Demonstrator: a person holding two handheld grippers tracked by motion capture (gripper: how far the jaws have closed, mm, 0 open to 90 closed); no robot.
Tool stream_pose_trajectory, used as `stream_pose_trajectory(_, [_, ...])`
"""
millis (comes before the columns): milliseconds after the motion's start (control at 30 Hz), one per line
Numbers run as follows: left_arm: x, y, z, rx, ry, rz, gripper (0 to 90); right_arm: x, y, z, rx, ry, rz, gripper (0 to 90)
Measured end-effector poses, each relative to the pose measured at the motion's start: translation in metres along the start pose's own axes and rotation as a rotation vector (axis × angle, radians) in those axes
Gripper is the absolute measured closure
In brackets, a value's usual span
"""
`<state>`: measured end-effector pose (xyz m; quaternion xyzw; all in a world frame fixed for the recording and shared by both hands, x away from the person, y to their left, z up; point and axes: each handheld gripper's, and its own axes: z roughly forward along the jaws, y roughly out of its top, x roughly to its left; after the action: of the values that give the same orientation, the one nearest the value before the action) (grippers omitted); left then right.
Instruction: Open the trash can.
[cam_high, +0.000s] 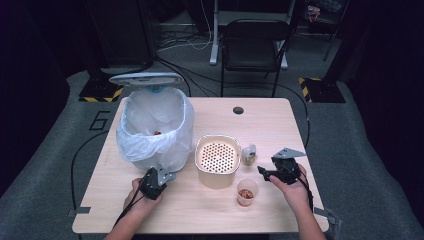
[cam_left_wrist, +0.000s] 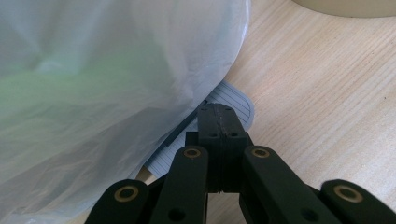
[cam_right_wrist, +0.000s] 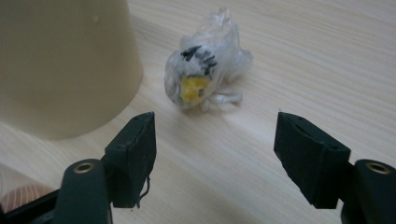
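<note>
A: Right gripper (cam_right_wrist: 215, 154) status?

B: Jaws wide apart, nothing between them. Aimed at the crumpled wrapper (cam_right_wrist: 205, 79), lying on the table (cam_high: 280, 125) just ahead of the fingertips, near the right wall of the cream strainer tub (cam_high: 217, 161). In the high view, seen as a small bundle (cam_high: 248, 154) between tub and gripper (cam_high: 265, 172).

A: Left gripper (cam_left_wrist: 218, 123)?

B: Jaws closed flat against each other, holding nothing. Parked at the near foot of the bin (cam_high: 155, 127), tips over the grey ribbed pedal (cam_left_wrist: 233, 100), with the liner bag (cam_left_wrist: 116, 70) bulging against the left side.

A: Likely next step?

B: Judged as closing on the wrapper and carrying it left to the bin.

A: Failure modes?

B: Thin, slick film: a grip on a loose corner alone likely to slip during the carry. Too low an approach likely to push the bundle away instead of trapping it. Left jaw close to the tub wall; drifting further left risks nudging the tub. Small cup (cam_high: 247, 191) of reddish scraps standing near the right forearm; a careless sweep risks tipping it. Transfer path crosses over the tub, so an early release drops the wrapper into it.
</note>
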<state>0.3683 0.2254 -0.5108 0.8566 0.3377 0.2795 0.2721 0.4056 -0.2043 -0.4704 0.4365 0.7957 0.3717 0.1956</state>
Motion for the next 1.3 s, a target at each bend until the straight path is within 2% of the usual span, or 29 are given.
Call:
stream_pose_trajectory(67, [0.001,0.0,0.0,-0.002,-0.011,-0.002,90.0,-0.001,0.005,0.001,-0.004,0.005,0.018,29.1])
stream_pose_trajectory(233, [0.002,0.0,0.0,-0.006,-0.022,-0.014,90.0,0.0,0.019,0.007,-0.009,0.007,-0.014,29.1])
stream_pose_trajectory(333, [0.002,0.0,0.0,0.001,-0.021,-0.002,90.0,0.001,0.026,0.013,-0.015,0.014,-0.016,28.1])
stream_pose_trajectory(500, [0.001,0.0,0.001,-0.007,-0.012,-0.004,90.0,0.0,0.035,0.025,-0.011,0.033,-0.027,27.5])
stream_pose_trajectory(667, [0.001,0.0,0.001,-0.004,-0.012,-0.005,90.0,0.003,0.04,0.038,-0.006,0.055,-0.019,26.3])
stream_pose_trajectory(800, [0.001,0.0,0.001,-0.001,-0.017,-0.003,90.0,0.006,0.04,0.047,0.019,0.047,-0.033,24.3])
stream_pose_trajectory(900, [0.001,0.0,0.001,-0.001,-0.023,-0.001,90.0,0.006,0.04,0.053,0.031,0.05,-0.026,24.7])
stream_pose_trajectory(1033, [0.0,0.0,0.001,-0.002,-0.018,-0.008,90.0,0.005,0.039,0.061,0.062,0.036,-0.029,29.9])
stream_pose_trajectory(1100, [0.001,0.0,0.001,-0.001,-0.022,-0.002,90.0,0.003,0.038,0.065,0.073,0.034,-0.033,37.1])
stream_pose_trajectory(1133, [0.001,0.0,0.001,-0.001,-0.022,-0.003,90.0,0.003,0.037,0.066,0.083,0.036,-0.01,41.0])
stream_pose_trajectory(1167, [0.001,0.0,0.001,0.0,-0.017,-0.004,90.0,0.001,0.036,0.067,0.085,0.037,-0.019,45.8])
stream_pose_trajectory(1233, [0.0,0.0,0.001,-0.001,-0.015,-0.004,90.0,0.0,0.035,0.068,0.097,0.057,0.0,54.3])
stream_pose_trajectory(1300, [0.0,0.0,0.001,-0.001,-0.015,-0.005,90.0,-0.002,0.035,0.068,0.096,0.074,-0.004,59.8])
